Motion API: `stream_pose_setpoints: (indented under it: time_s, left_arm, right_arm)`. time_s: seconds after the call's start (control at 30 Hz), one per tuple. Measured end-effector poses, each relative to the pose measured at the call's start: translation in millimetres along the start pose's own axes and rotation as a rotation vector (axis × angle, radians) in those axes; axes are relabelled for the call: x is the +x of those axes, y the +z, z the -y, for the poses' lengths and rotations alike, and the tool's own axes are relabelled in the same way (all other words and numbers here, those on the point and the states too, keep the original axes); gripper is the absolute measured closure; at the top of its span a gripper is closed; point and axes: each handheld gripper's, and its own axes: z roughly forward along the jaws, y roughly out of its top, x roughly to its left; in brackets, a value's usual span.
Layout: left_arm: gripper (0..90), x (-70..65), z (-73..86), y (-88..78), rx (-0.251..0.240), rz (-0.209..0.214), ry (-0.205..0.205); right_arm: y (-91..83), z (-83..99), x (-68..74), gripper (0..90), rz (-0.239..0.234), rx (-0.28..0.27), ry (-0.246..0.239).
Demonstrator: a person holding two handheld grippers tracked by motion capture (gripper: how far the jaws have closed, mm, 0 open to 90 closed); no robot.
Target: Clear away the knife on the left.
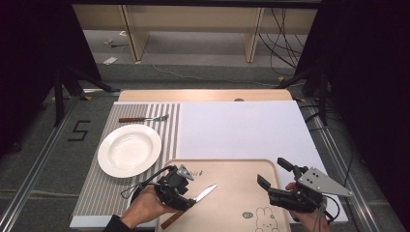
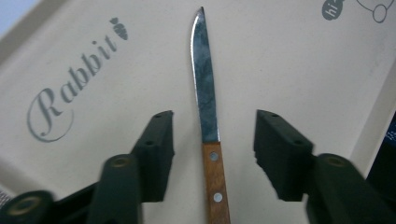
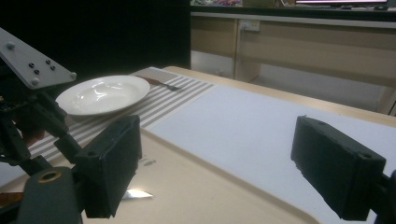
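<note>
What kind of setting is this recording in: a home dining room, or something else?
Most likely a lab or recording studio staged as a dining table. Black curtains flank the table, loose cables trail on the floor behind it, and a taped numeral five marks the floor beside the striped placemat.

knife (image 2: 211,140) handle end beyond the left gripper view's bottom edge
</note>
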Motion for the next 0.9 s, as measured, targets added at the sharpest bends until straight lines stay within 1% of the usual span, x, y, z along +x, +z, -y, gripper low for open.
stream_pose_setpoints:
  time_s: [0.03, 0.1, 0.2, 0.27, 0.33, 0.5, 0.7, 0.9]
  left_arm:
    - [57.8, -0.6, -1.1, 2.0, 0.009, 0.001, 0.014]
    - [65.2, -2.5, -2.4, 5.5, 0.014, 0.006, 0.020]
    - [78.3, -5.2, -4.5, 10.6, 0.015, 0.007, 0.063]
    - [85.3, -6.1, -6.7, 14.6, 0.040, 0.006, 0.079]
    - [89.4, -6.3, -7.8, 18.3, 0.057, 0.021, 0.082]
    - [89.6, -11.8, -8.9, 24.0, 0.072, 0.047, 0.106]
    - [89.6, -14.3, -8.8, 31.5, 0.097, 0.045, 0.113]
    - [89.6, -15.5, -7.8, 37.9, 0.114, 0.040, 0.106]
  right_arm:
    - [-0.1, 0.0, 0.1, 17.3, -0.001, 0.000, -0.002]
    - [-0.5, -0.2, 0.5, 17.3, 0.000, -0.002, -0.005]
    - [-0.4, -0.1, 0.4, 17.3, -0.001, -0.001, -0.003]
    - [-0.4, -0.1, 0.3, 17.3, -0.001, -0.001, -0.004]
    - [-0.3, -0.2, 0.3, 17.3, -0.001, -0.002, -0.005]
    - [-0.4, -0.1, 0.7, 17.3, -0.002, -0.002, -0.006]
    - [-0.3, -0.2, 0.7, 17.4, -0.003, -0.001, -0.006]
    - [-0.5, -0.2, 0.9, 17.4, -0.004, -0.002, -0.007]
